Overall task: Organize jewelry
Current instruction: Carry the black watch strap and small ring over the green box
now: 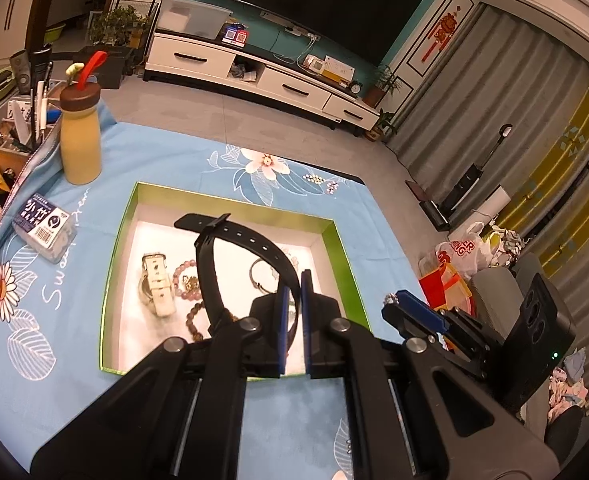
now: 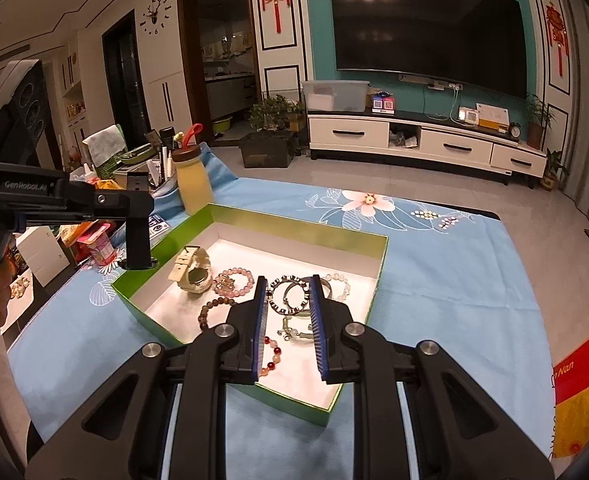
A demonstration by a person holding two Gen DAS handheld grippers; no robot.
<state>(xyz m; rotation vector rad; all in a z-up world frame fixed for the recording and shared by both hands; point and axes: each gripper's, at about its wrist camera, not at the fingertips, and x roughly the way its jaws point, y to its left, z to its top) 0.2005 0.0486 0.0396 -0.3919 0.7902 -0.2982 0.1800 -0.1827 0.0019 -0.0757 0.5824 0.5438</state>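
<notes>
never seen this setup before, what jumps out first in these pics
The left gripper is shut on a black watch, its strap looping up above the green-edged box. Inside the box lie a white watch and beaded bracelets, with the right gripper hovering over them.

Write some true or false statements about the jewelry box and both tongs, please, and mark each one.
1. The left tongs grip a black rubber watch strap. True.
2. The right tongs hold a bracelet. False: nothing is between them.
3. The cream-white wristwatch lies inside the green-walled cardboard box. True.
4. The yellow bottle with brown lid stands inside the box. False: it stands on the blue floral cloth.
</notes>
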